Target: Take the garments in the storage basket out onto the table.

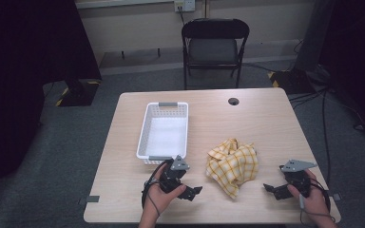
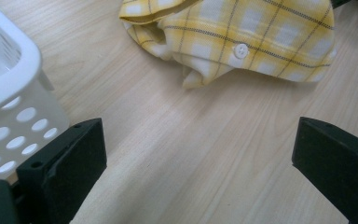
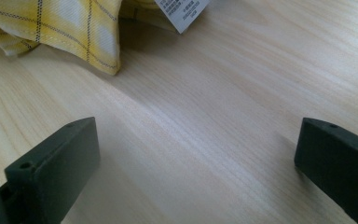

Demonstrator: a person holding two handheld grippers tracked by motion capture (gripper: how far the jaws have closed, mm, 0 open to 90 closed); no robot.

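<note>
While my left gripper (image 1: 194, 191) and right gripper (image 1: 269, 188) rest near the table's (image 1: 266, 123) front edge, jaws spread wide and empty, the crumpled yellow plaid shirt (image 1: 232, 163) lies between them, the white perforated basket (image 1: 164, 131) farther off left.

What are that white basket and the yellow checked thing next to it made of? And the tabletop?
The white basket looks like moulded plastic: smooth, slightly glossy, with rows of punched holes in its walls. The yellow checked garment seems to be woven fabric, probably cotton: soft crumpled folds, a sewn hem, a white button and a care label. The table shows pale wood grain, possibly laminate, with a matte finish.
</note>
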